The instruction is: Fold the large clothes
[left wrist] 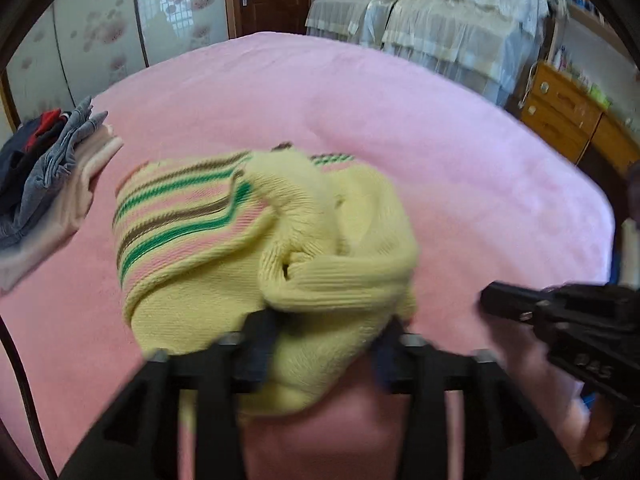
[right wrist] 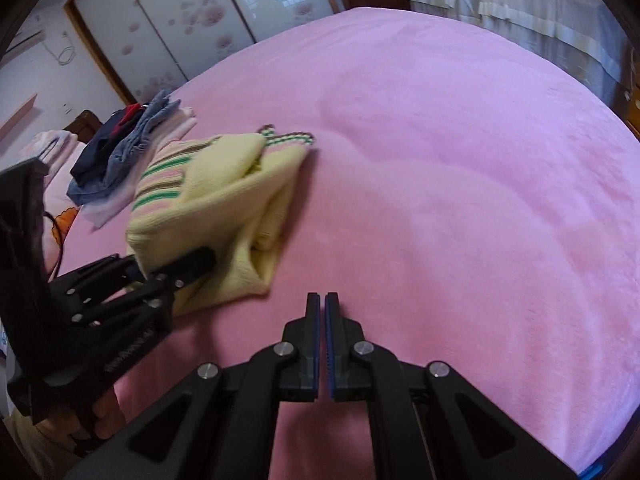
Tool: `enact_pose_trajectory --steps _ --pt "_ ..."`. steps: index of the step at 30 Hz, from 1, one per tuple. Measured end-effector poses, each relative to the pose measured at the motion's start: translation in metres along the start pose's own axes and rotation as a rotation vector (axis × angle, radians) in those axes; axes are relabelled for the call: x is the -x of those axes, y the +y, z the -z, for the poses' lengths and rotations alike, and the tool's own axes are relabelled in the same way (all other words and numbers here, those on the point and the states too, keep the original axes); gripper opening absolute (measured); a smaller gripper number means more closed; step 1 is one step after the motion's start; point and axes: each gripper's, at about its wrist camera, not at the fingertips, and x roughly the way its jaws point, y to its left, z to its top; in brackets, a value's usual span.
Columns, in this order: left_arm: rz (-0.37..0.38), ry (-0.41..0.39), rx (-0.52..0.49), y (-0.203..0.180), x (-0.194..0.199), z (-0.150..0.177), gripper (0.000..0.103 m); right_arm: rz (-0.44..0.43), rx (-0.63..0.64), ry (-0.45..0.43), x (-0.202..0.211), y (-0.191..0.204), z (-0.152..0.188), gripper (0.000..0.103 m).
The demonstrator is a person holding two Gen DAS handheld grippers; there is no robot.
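Note:
A yellow knit sweater (left wrist: 224,240) with green, pink and brown stripes lies folded in a bundle on the pink bed (left wrist: 400,128). It also shows in the right wrist view (right wrist: 224,200). My left gripper (left wrist: 328,320) has its jaws wide apart around the sweater's near edge, with thick fabric between the fingers; it shows from the side in the right wrist view (right wrist: 192,264). My right gripper (right wrist: 323,300) is shut and empty, just above the blanket to the right of the sweater. Its tip shows in the left wrist view (left wrist: 488,296).
A stack of folded clothes (left wrist: 52,176) lies at the bed's left edge, also in the right wrist view (right wrist: 128,152). A wooden drawer cabinet (left wrist: 568,116) stands right of the bed. A covered bed (left wrist: 440,20) and wardrobe doors (left wrist: 120,32) are behind.

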Motion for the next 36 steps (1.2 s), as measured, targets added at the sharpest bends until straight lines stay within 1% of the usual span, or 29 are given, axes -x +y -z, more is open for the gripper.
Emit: enact_pose_trajectory --steps 1,3,5,6,8,10,11,13,14,16,17,20,23,27,29,31,33,36 --pt "0.018 -0.015 0.025 0.002 0.010 0.000 0.066 -0.005 -0.012 -0.001 0.003 -0.003 0.000 0.003" --pt "0.057 -0.050 0.069 0.010 0.027 -0.003 0.066 -0.030 -0.029 -0.006 0.005 -0.002 -0.004 0.003" --pt "0.114 -0.081 0.120 0.016 0.050 -0.003 0.067 -0.062 -0.043 -0.017 0.007 0.005 -0.013 0.003" --pt "0.126 -0.100 0.151 0.024 0.061 -0.002 0.069 -0.078 -0.047 -0.023 0.010 0.002 -0.010 0.004" --pt "0.114 -0.128 0.219 0.045 0.077 0.005 0.069 -0.107 -0.058 -0.041 0.015 0.008 -0.021 0.013" --pt "0.117 -0.136 0.272 0.058 0.086 0.014 0.070 -0.132 -0.068 -0.073 0.024 0.010 -0.030 0.030" --pt "0.114 -0.126 0.310 0.066 0.088 0.019 0.070 -0.143 -0.074 -0.093 0.029 0.012 -0.036 0.034" --pt "0.111 -0.110 0.352 0.079 0.086 0.027 0.070 -0.168 -0.086 -0.115 0.035 0.015 -0.047 0.050" --pt "0.105 -0.096 0.367 0.084 0.082 0.029 0.070 -0.173 -0.093 -0.112 0.035 0.015 -0.051 0.052" --pt "0.065 -0.053 0.393 0.092 0.073 0.035 0.070 -0.199 -0.095 -0.088 0.029 0.018 -0.061 0.052" --pt "0.056 -0.040 0.407 0.094 0.070 0.037 0.070 -0.213 -0.095 -0.068 0.026 0.020 -0.065 0.052" --pt "0.067 -0.043 0.436 0.096 0.067 0.044 0.070 -0.238 -0.108 -0.008 0.014 0.025 -0.078 0.052" --pt "0.067 -0.058 0.436 0.099 0.067 0.045 0.070 -0.248 -0.195 0.062 -0.003 0.017 -0.083 0.052" --pt "0.079 -0.063 0.439 0.102 0.067 0.045 0.070 -0.198 -0.279 0.118 -0.024 0.005 -0.086 0.052" --pt "0.088 -0.058 0.445 0.101 0.066 0.047 0.070 -0.200 -0.303 0.145 -0.032 0.001 -0.085 0.052" --pt "0.097 -0.051 0.447 0.101 0.063 0.046 0.070 -0.219 -0.327 0.173 -0.039 -0.001 -0.086 0.052" --pt "0.103 -0.047 0.446 0.100 0.059 0.047 0.070 -0.223 -0.326 0.197 -0.044 0.002 -0.087 0.052" --pt "0.114 -0.046 0.441 0.098 0.057 0.046 0.070 -0.224 -0.290 0.206 -0.048 0.013 -0.092 0.052"
